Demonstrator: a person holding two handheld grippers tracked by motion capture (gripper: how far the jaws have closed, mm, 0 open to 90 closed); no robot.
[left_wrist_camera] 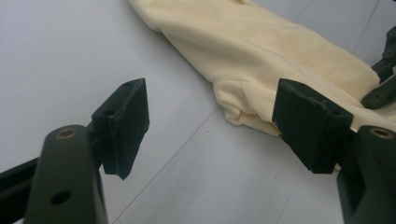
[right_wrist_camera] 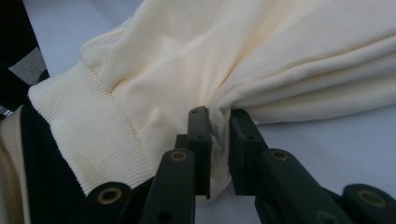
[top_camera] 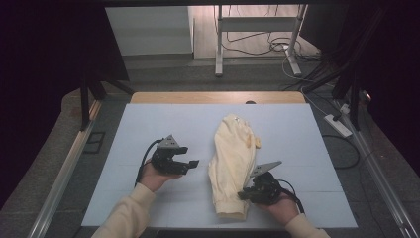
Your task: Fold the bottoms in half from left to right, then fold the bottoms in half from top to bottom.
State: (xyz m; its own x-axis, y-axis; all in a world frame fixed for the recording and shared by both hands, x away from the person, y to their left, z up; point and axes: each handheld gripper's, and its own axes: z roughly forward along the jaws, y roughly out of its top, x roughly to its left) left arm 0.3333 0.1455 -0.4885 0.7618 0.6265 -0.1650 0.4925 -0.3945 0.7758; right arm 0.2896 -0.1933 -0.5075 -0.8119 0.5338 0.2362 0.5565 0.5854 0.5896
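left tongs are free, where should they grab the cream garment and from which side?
Probably the near-left edge of the cream garment, just above the ribbed hem, coming in level from its left. The left tongs stand open beside it; the right tongs pinch a fold on the opposite edge.

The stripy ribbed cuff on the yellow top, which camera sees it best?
The right gripper view: the ribbed cuff is close, its ridges plain. The high view shows it small at the top's near end. The left gripper view shows smooth cloth.

R gripper (right_wrist_camera: 218, 126) fingers pinch cream garment (right_wrist_camera: 261, 56) fold.
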